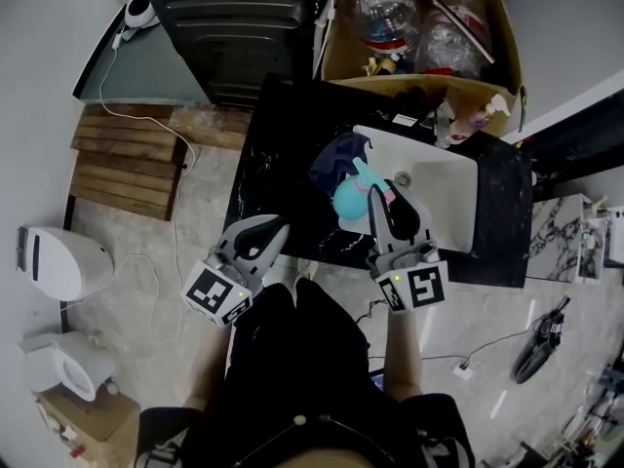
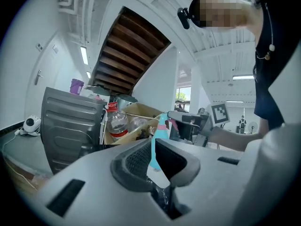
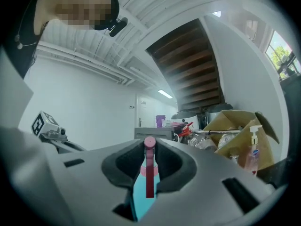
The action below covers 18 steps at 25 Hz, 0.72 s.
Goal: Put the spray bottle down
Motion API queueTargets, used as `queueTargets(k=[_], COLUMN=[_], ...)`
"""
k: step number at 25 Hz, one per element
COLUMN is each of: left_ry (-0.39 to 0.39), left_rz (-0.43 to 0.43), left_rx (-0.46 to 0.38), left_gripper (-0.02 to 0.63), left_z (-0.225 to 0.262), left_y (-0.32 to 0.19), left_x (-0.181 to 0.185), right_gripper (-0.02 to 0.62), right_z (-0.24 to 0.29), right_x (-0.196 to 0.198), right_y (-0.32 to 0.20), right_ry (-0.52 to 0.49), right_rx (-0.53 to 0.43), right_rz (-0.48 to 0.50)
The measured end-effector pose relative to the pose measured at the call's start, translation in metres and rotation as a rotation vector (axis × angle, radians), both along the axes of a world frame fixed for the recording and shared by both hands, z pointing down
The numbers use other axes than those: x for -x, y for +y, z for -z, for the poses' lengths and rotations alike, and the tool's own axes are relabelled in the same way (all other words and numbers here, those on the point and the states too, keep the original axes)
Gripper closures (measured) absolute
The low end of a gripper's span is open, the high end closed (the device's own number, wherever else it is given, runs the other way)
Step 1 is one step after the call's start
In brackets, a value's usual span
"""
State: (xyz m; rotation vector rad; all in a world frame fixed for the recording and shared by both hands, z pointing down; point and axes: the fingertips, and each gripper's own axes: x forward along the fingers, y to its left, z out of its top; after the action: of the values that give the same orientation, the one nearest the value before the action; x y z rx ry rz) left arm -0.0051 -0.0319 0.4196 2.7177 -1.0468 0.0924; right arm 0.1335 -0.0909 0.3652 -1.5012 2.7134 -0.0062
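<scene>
The turquoise spray bottle (image 1: 349,201) with a pink head hangs over the near edge of the black countertop (image 1: 283,144), next to the white sink (image 1: 444,188). My right gripper (image 1: 387,199) is shut on its neck. In the right gripper view the pink trigger and turquoise body of the spray bottle (image 3: 141,187) sit clamped between the dark pads of the right gripper (image 3: 149,147). My left gripper (image 1: 278,227) hovers to the left of the bottle, level with the counter's front edge. Nothing lies between the left gripper's (image 2: 153,144) jaws, which stand with only a thin slit through which the spray bottle (image 2: 161,126) shows.
A dark blue cloth (image 1: 336,159) lies on the counter behind the bottle. A pump soap bottle (image 1: 478,117) stands at the sink's far corner. Behind are a cardboard box (image 1: 499,27) of plastic bottles and a dark grey ribbed case (image 1: 244,18). A white toilet (image 1: 58,261) stands far left.
</scene>
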Motion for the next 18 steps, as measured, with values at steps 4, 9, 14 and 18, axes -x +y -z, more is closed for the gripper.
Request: queueTargets(k=[4, 9, 14, 18], left_ry=[-0.022, -0.015, 0.069, 0.244], left_rz=[0.038, -0.019, -0.012, -0.016], left_rx=[0.002, -0.024, -0.057, 0.014], left_gripper=[0.577, 0.577, 0.575, 0.574], left_z=[-0.009, -0.016, -0.004, 0.0], left_y=[-0.022, -0.058, -0.12, -0.177], left_x=[0.0, -0.014, -0.027, -0.031], right_gripper=[0.525, 0.526, 0.526, 0.525], right_z=[-0.006, -0.023, -0.037, -0.053], right_x=[0.007, 0.015, 0.027, 0.043], right_y=[-0.04, -0.083, -0.122, -0.153], right_ry=[0.001, -0.029, 0.0, 0.025], right_rx=[-0.008, 0.003, -0.002, 0.002], right_rz=[0.049, 0.072, 0.079, 0.114])
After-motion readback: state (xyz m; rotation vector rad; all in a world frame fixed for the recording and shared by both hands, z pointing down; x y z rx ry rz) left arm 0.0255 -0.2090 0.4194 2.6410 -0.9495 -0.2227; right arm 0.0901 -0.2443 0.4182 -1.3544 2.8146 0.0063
